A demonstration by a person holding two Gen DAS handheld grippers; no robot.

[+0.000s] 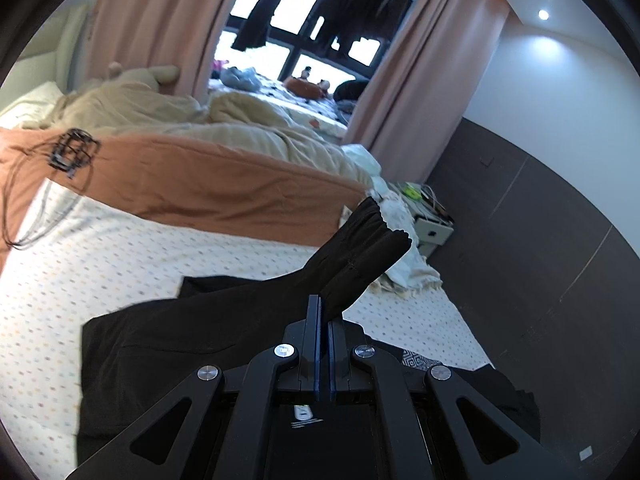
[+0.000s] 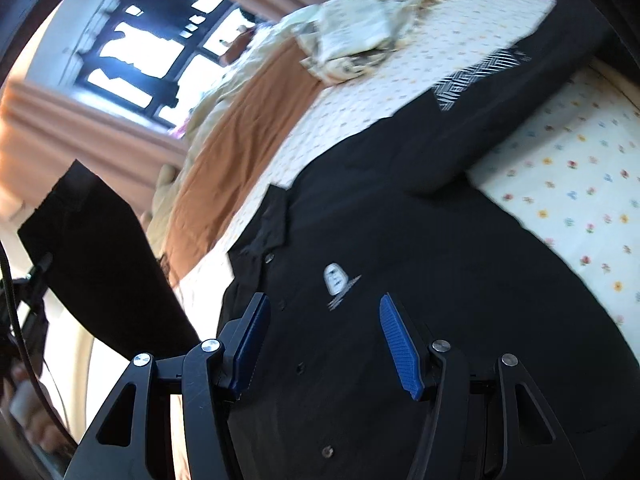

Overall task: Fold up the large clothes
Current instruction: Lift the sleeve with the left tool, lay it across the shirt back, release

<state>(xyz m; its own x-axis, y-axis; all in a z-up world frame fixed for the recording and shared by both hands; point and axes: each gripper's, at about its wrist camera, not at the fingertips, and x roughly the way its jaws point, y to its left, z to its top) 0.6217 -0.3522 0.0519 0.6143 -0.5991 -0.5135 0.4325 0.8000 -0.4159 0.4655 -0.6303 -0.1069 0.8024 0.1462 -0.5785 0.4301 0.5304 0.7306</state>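
Observation:
A large black button shirt (image 2: 420, 220) lies spread on the flowered bed sheet (image 2: 560, 168), with a small white logo (image 2: 335, 278) on its chest. My left gripper (image 1: 324, 320) is shut on the shirt's black sleeve (image 1: 360, 256) and holds it lifted above the bed; the cuff sticks up past the fingers. The lifted sleeve also shows at the left of the right wrist view (image 2: 100, 260). My right gripper (image 2: 324, 340) is open and empty, hovering just above the shirt's button placket below the logo.
An orange blanket (image 1: 200, 176) and beige duvet (image 1: 240, 124) lie across the bed behind the shirt. A crumpled white cloth (image 1: 400, 240) sits at the bed's right edge. A white bedside cabinet (image 1: 432, 224) stands by the dark wall. Black cables (image 1: 48, 184) lie at the left.

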